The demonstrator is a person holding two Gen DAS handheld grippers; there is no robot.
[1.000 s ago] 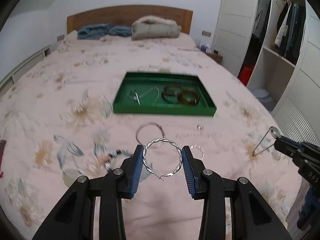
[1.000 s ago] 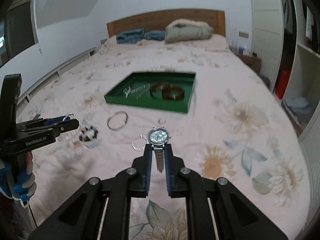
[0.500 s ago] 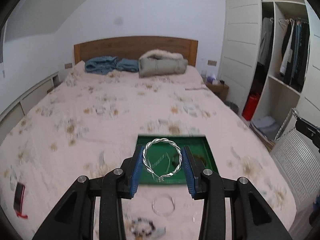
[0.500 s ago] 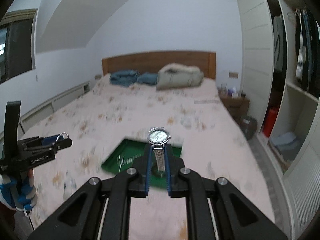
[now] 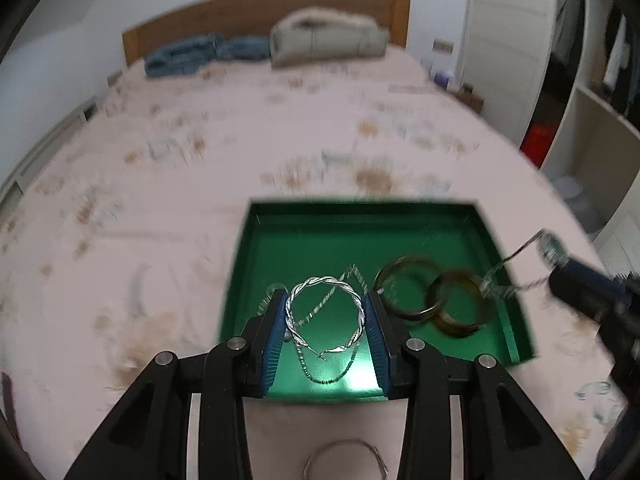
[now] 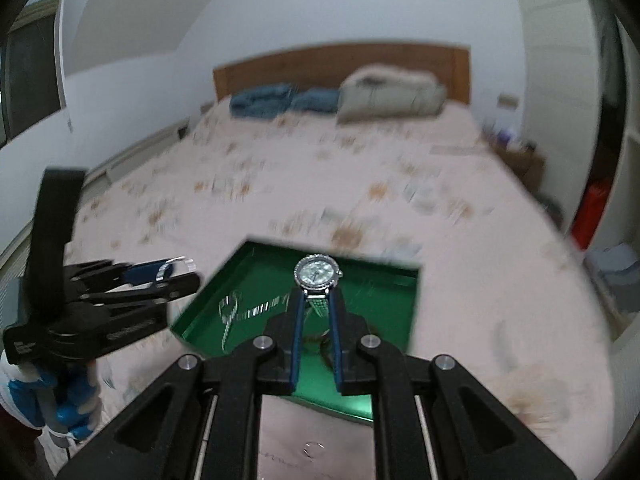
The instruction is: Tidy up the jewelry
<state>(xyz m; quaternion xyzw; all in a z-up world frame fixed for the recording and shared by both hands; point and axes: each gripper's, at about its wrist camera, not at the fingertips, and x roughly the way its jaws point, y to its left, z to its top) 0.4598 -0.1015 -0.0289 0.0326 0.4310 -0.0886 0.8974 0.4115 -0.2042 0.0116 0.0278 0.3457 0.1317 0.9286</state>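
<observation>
My left gripper pinches the twisted bangle across its width, the hoop standing up between the jaws. My right gripper is pressed shut on the watch by its strap, face upward. The green tray on the bed lies just ahead and below both; the left one hangs over the tray's near left part, where a chain lies, with two brown bangles to the right. I judge a short lowering suffices.

Right gripper jaws clamp watch (strap only) above green tray.
</observation>
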